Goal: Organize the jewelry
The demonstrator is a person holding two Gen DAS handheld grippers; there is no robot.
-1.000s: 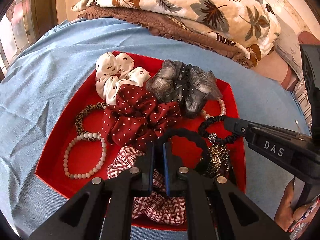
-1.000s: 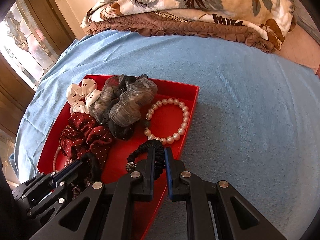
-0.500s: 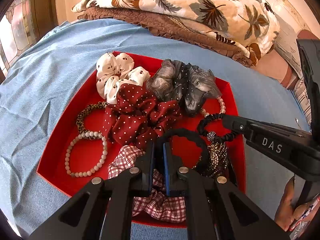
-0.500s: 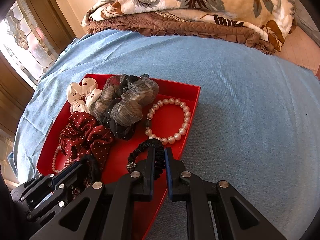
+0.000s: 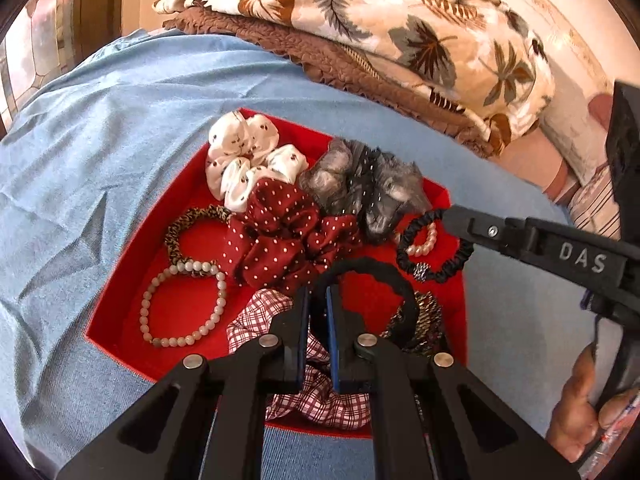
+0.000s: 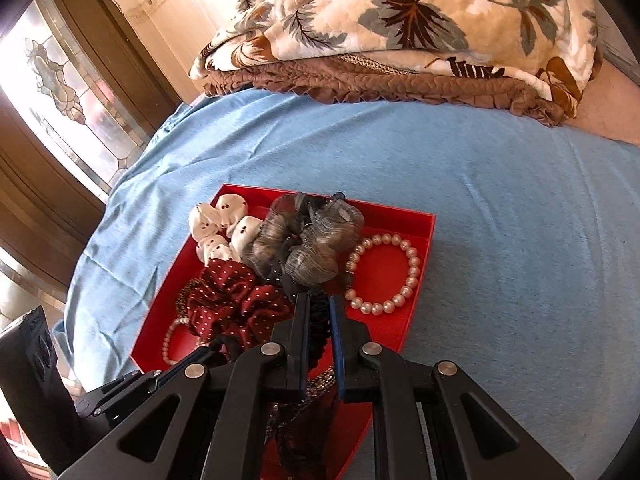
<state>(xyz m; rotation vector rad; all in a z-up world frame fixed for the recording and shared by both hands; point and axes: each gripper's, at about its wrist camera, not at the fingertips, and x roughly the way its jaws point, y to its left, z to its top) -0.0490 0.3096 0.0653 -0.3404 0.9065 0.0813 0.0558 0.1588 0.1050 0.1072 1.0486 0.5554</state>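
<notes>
Both grippers clamped on black hair ties over the red tray (image 5: 120, 312).

Left gripper (image 5: 318, 300) pinching a thick black hair band (image 5: 372, 270) near the tray's near edge; right gripper (image 6: 319, 308) gripping a thin black scrunchie (image 5: 432, 252) by the right edge. Sorting apparently unfinished, scrunchies piled mid-tray. Beige bead bracelet (image 5: 180, 304) whole only from the left; pearl bracelet (image 6: 384, 276) whole only from the right.

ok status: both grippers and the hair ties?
Left gripper shut on thick black hair tie. Right gripper shut on thin black ruffled hair tie, lifted above red tray. Nothing blocking.
</notes>
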